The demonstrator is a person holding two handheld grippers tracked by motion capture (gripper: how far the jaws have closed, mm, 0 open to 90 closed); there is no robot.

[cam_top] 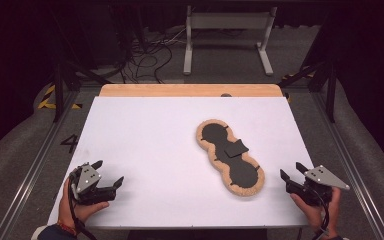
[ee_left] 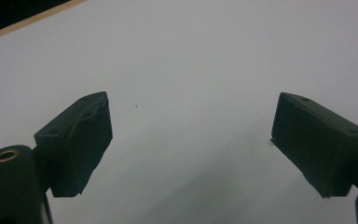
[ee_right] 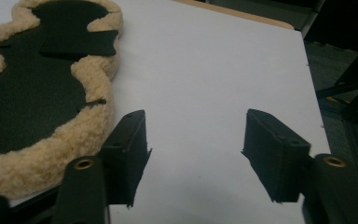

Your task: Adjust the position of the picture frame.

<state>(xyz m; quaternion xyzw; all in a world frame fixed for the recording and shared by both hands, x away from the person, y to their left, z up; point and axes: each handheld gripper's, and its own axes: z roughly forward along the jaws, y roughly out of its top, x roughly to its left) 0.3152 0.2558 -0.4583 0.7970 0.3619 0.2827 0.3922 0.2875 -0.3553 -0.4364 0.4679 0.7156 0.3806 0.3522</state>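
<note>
I'm at the start, pre-reach: left gripper (cam_top: pixel 109 173) & right gripper (cam_top: pixel 290 170) both gape empty by the tabletop's (cam_top: pixel 145 130) near corners, fleece-edged pad (cam_top: pixel 230 156) right of centre; next, I'd say, right closes in on its near end.

Through the right gripper view I saw my right gripper (ee_right: pixel 193 156) with its jaws standing apart over bare white surface (ee_right: pixel 200 70), nothing between them. The fleece-edged black pad (ee_right: pixel 32 100) lay just beside one jaw, a small black flap (ee_right: pixel 77 44) on it.
</note>
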